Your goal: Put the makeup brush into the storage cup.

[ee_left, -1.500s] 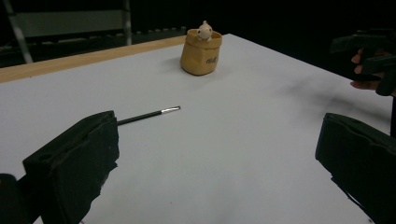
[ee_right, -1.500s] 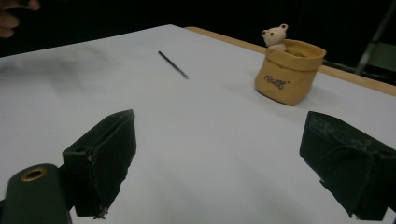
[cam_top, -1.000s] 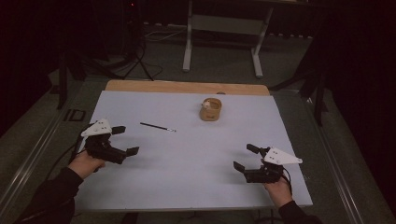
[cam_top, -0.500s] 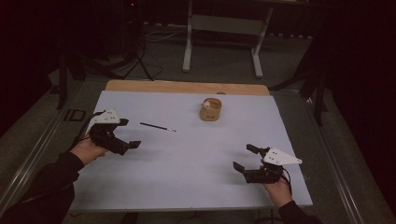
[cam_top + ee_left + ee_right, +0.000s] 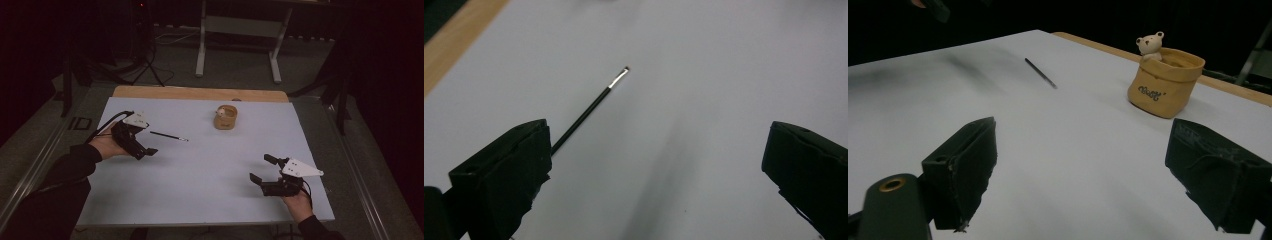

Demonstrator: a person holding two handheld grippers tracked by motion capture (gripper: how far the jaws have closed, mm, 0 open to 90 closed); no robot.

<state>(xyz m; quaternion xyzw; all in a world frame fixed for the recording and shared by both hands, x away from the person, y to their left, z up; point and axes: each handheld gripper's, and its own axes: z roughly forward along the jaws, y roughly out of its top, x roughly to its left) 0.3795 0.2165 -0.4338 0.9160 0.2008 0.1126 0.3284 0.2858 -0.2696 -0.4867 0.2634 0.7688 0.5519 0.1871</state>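
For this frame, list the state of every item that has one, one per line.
Left tongs: open, empty, low over the table beside the brush.
Right tongs: open, empty.
Brush: lying flat on the table, ungrasped.
Tan pot: upright, small bear figure at its rim.

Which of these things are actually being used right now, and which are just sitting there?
In use:
left gripper, jaws open
thin black brush, lying flat by it

Lying about:
tan bear pot
right gripper, open, resting apart
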